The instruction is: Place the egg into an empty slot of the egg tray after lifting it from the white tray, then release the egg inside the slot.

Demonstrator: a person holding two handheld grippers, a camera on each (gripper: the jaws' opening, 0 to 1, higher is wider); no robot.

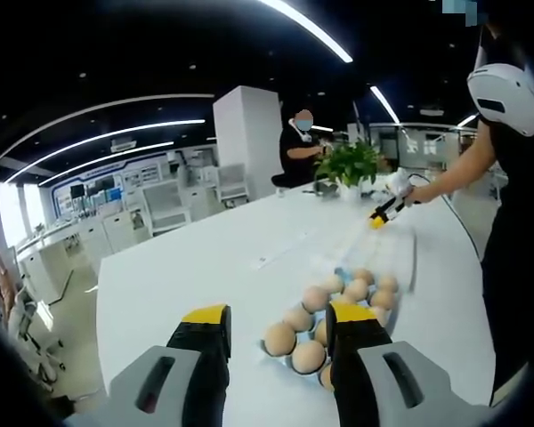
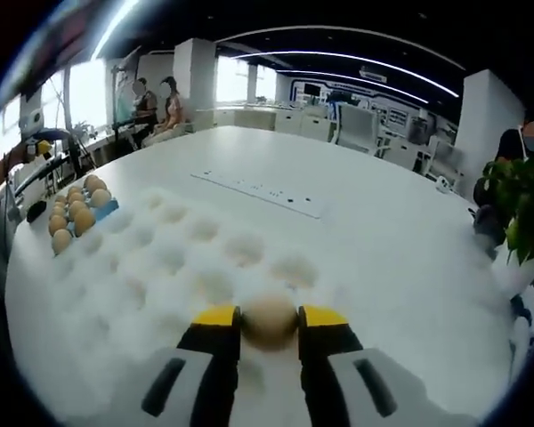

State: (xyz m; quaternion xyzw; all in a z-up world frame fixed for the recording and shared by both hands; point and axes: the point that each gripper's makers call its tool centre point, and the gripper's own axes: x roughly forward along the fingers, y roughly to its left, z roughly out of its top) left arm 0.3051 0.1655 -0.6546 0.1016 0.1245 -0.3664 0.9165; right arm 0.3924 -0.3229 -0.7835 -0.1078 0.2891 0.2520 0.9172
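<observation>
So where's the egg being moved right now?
In the right gripper view, the egg sits clamped between the right tool's yellow-tipped jaws, low in the picture, over the near edge of the white tray.

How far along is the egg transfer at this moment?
Done: the right hand-held gripper is shut on an egg over the white tray. In hand: the carry. Left: setting it into the egg tray, then releasing. The left hand-held gripper hangs open.

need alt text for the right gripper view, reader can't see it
The right tool, with yellow-tipped black jaws, grips a tan egg just above a white dimpled foam tray on a large white table. Far left, a small blue tray of tan eggs sits near the table edge.
</observation>
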